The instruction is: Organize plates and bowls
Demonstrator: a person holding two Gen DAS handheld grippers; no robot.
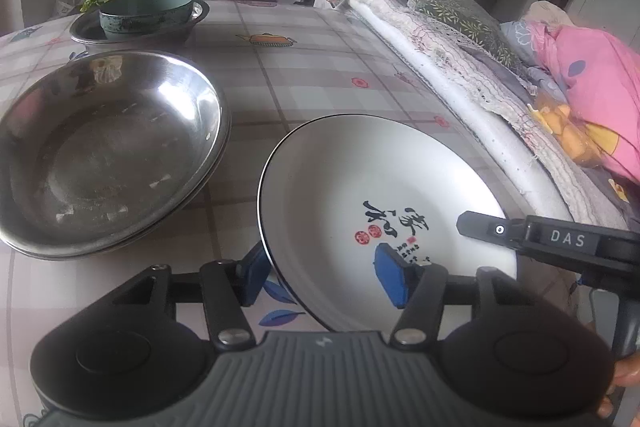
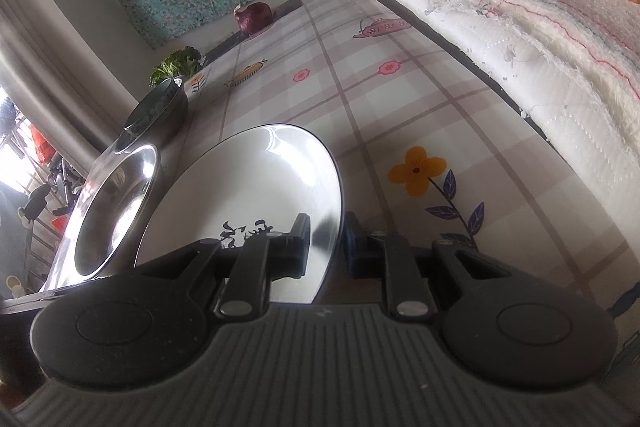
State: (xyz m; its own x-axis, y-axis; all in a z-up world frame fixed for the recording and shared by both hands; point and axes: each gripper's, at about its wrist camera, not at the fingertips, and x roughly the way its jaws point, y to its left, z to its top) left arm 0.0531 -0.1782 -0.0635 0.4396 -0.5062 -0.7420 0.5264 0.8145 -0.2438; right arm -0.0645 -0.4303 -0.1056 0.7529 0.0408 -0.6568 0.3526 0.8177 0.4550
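While the white plate point(image 1: 380, 195) is pinched at its rim by the right tool point(image 2: 326, 247), just beside the stacked steel bowls point(image 1: 108, 151) on the desk point(image 1: 304, 67), the left tool point(image 1: 324, 277) is seen spread apart astride the plate's near edge, its pads off the rim. A firm right-hand grip is called for, judging by the glazed rim, before the plate is carried toward the steel bowls.

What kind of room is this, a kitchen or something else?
Most likely a lived-in room of a home that serves for both eating and sleeping. A table under a checked tablecloth carries a steel bowl and a white plate, and piled quilts and bedding lie right beside it.
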